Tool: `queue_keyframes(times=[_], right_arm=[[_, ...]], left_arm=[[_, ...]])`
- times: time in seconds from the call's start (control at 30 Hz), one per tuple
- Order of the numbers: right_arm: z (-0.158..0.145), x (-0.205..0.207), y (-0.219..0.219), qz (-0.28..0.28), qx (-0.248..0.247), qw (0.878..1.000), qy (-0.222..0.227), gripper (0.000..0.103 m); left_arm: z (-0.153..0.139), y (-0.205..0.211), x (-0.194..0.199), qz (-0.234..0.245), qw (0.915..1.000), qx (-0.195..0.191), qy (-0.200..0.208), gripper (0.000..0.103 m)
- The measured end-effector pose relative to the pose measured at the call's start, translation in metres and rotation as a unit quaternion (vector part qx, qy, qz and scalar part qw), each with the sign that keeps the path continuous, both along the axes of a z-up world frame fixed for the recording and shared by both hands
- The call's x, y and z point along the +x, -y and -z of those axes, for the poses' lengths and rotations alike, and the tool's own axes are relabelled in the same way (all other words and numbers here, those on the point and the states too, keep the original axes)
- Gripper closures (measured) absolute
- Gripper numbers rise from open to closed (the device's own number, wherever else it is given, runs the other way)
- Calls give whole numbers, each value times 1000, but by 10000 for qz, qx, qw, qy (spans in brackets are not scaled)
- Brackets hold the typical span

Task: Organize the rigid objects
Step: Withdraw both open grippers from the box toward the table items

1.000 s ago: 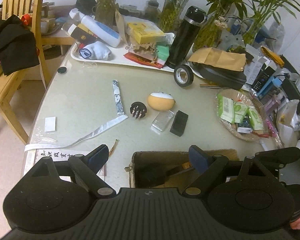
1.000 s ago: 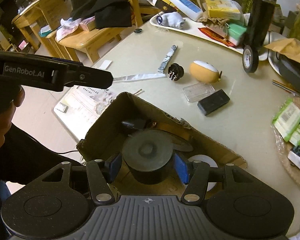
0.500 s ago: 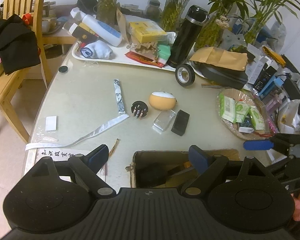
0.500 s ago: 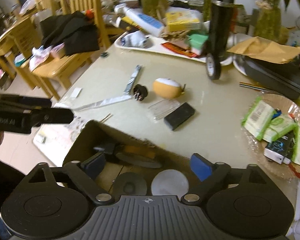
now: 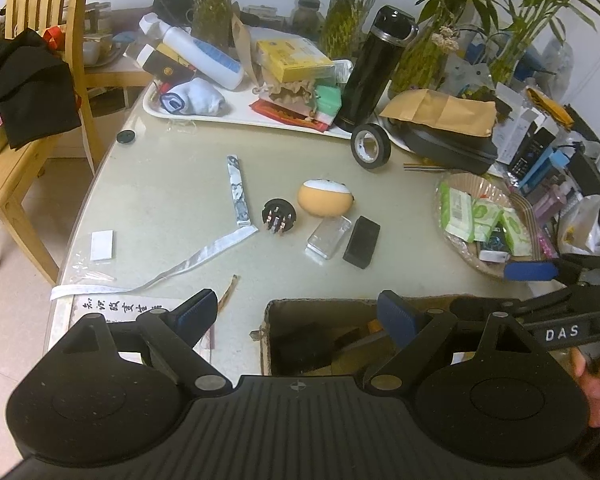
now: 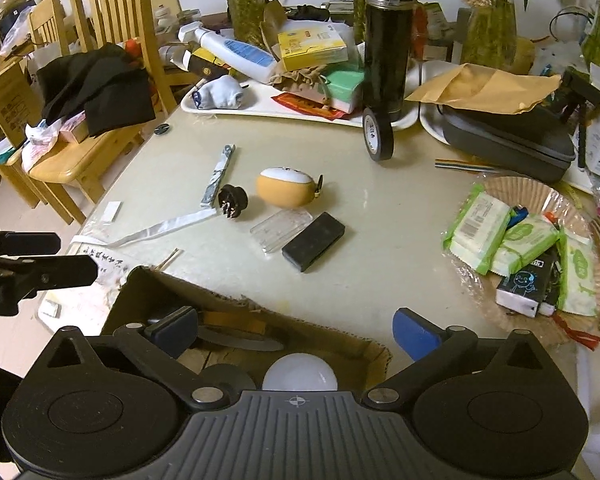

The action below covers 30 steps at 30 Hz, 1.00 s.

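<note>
An open cardboard box [image 6: 260,309] stands at the table's near edge, holding a black round piece [image 6: 224,376], a white round piece [image 6: 300,372] and a dark blade-like item [image 6: 240,342]. My right gripper [image 6: 296,330] hovers over the box, its jaws opening with nothing between them. My left gripper [image 5: 296,314] stands open and empty above the box's left rim [image 5: 266,320]. Farther out on the table lie an orange-and-white oval [image 5: 326,198], a black pinned plug [image 5: 279,215], a clear case [image 5: 329,237] and a black block [image 5: 362,242].
A black tape roll [image 5: 371,146] stands on edge before a black flask [image 5: 374,76] and a cluttered white tray [image 5: 236,118]. A woven basket [image 5: 496,188] of wipe packs sits right. A white ribbon [image 5: 204,252] and written sheet [image 5: 116,306] lie left; a wooden chair [image 5: 4,184] stands beyond.
My right gripper let go of the black round piece, which now rests in the box, and its jaws spread wide as it rolled and shifted sideways. The left gripper stayed still.
</note>
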State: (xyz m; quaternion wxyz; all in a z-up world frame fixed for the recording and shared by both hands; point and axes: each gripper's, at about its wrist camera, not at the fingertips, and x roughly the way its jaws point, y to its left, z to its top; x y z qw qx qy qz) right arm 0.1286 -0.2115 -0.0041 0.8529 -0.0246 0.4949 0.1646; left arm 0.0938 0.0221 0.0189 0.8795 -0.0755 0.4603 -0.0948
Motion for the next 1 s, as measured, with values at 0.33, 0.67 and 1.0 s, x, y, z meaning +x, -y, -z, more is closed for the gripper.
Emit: queue_keyframes(times=[0.33, 0.67, 1.0], right_arm=[[9, 18, 4, -49, -293, 9995, 121, 0], [30, 36, -8, -443, -526, 9976, 60, 1], [51, 66, -25, -714, -425, 9965, -58, 9]], left_arm=[[-1, 2, 0, 8, 10000, -4, -34, 15], [-2, 5, 0, 85, 9998, 5, -152, 15], [-3, 4, 2, 182, 9994, -115, -272, 15]])
